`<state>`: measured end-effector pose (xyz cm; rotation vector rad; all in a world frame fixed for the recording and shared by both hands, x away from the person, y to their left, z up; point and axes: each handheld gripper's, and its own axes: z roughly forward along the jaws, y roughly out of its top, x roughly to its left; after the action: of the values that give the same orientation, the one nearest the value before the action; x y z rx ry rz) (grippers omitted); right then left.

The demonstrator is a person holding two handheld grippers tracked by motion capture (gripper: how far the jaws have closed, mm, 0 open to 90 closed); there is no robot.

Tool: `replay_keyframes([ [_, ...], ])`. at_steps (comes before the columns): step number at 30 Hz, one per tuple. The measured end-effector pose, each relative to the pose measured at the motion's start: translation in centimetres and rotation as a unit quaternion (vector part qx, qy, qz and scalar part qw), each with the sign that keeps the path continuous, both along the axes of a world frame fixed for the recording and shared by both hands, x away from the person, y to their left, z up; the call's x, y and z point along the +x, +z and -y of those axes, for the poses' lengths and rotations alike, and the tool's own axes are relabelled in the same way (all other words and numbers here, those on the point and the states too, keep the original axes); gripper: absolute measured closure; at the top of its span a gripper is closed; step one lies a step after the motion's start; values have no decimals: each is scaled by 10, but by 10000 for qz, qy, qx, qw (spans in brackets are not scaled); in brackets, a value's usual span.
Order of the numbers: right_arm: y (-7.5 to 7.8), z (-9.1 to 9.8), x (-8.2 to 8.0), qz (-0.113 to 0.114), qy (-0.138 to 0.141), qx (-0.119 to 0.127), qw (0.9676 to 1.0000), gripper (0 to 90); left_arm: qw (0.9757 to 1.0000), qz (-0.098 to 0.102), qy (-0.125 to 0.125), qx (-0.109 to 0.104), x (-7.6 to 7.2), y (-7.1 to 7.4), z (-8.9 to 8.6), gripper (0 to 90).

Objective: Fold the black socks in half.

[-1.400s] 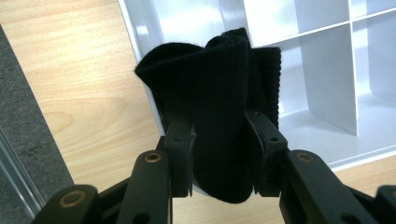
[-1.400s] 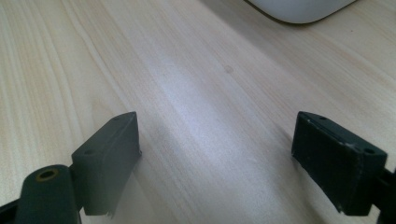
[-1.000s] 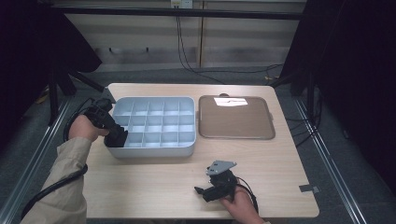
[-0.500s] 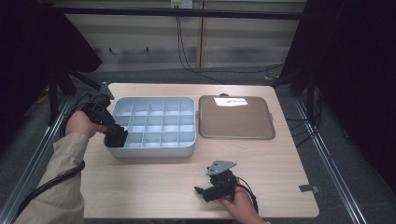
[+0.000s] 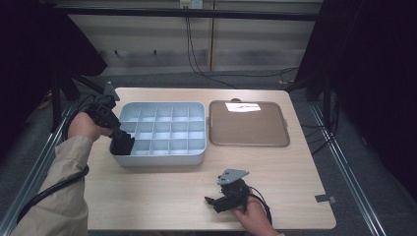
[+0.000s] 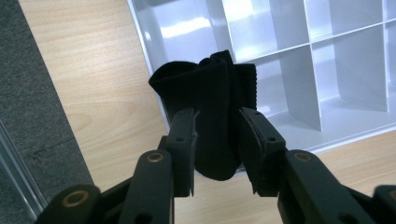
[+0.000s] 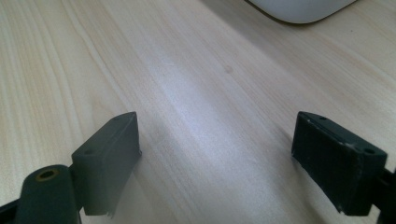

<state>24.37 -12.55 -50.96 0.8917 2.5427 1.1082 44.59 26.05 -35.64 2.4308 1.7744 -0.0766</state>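
Black folded cloth (image 6: 212,116) sits clamped between the jaws of the left tongs (image 6: 215,140), over the near-left corner of the grey compartment tray (image 5: 162,129). The right tongs (image 7: 217,149) gape wide with nothing between them, low over the wooden worktop (image 5: 162,191) near its front edge. A brown tray (image 5: 248,124) lies just beside the grey one.

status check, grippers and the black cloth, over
Left gripper shut on black cloth, at near-left corner of grey divider tray. Right gripper open over bare table. Nothing in the way.
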Motion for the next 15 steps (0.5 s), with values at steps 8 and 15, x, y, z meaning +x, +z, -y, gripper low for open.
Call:
replay_keyframes([
  [8, 0, 0, 0, 0, 0, 0, 10000, 149, 10000, -13, 44, -52, 2, 6, -1, 702],
  [15, 0, 0, 0, -1, 0, 1, 10000, 149, 9999, -23, 128, -86, 3, 8, -2, 757],
])
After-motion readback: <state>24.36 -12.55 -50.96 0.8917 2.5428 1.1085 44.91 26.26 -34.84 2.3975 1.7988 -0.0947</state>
